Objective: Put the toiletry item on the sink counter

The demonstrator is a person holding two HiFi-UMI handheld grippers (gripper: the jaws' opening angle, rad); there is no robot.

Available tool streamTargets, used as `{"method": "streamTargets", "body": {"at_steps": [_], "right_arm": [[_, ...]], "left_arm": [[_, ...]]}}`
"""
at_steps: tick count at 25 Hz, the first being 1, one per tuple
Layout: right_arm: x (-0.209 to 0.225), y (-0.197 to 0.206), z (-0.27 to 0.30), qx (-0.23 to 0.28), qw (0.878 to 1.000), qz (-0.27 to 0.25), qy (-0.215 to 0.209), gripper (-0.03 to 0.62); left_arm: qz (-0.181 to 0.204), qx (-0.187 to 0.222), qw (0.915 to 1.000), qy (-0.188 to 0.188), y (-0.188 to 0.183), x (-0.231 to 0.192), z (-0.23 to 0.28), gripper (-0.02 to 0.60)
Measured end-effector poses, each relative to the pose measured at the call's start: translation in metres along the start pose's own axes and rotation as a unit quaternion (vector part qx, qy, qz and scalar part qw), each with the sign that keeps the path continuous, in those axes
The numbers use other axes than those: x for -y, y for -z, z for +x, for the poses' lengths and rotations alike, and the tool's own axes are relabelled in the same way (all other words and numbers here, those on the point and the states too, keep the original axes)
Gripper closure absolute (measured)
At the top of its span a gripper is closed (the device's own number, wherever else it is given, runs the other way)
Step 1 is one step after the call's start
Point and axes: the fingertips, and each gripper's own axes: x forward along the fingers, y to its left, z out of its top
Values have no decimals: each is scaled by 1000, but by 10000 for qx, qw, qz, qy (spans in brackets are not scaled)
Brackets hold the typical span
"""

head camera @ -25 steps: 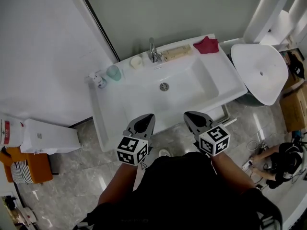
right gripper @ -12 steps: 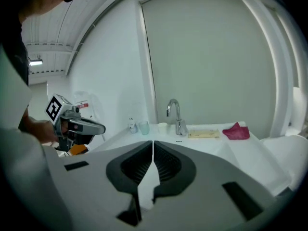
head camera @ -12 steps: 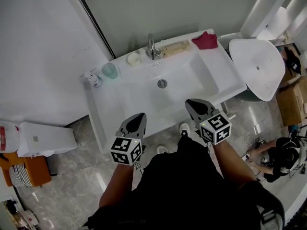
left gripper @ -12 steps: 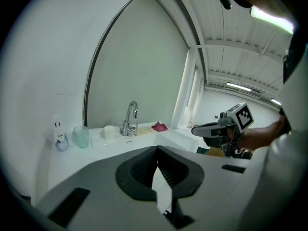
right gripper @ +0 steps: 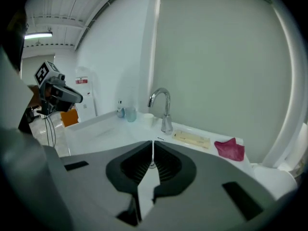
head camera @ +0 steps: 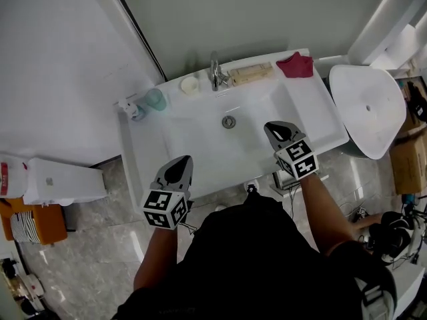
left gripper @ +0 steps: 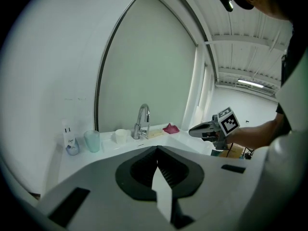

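Head view has my right gripper (head camera: 278, 129) now out over the basin (head camera: 200, 139) near its four-o'clock side, where a second ago it hung at the front edge of the sink counter (head camera: 137, 153). My left gripper (head camera: 181, 165) has drifted toward seven o'clock. Both claws are clenched on nothing, so I judge no carry is under way. The toiletry bottle (head camera: 134, 108) already stands on the counter at ten o'clock, beside a teal cup (head camera: 156, 99). A white cup (head camera: 190, 85) sits at eleven. Neither cup shows contents, and the basin holds nothing.

faucet (head camera: 215, 72) upright at the back | red cloth (head camera: 295, 65) right of it | teal cup (head camera: 156, 99) far left | white cup (head camera: 190, 85) between them
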Motion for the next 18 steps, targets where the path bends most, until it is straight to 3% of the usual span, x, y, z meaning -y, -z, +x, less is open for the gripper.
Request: {"method": "streamTargets", "body": {"at_steps": [3,9,18], "right_arm": [[23,5,19,-148,9995,-281,-20,588],[71,9,62,-595,9883,-1405,-63,588],[123,22,134,-880,9705,-2231,-241,588]], "left_arm": [[-46,-46,9998,-162,-2,-2,10,577],[-223,-178,9990,-332,-2,1,31,577],[-447,-376,9948,-833,4,-7,47,577]]}}
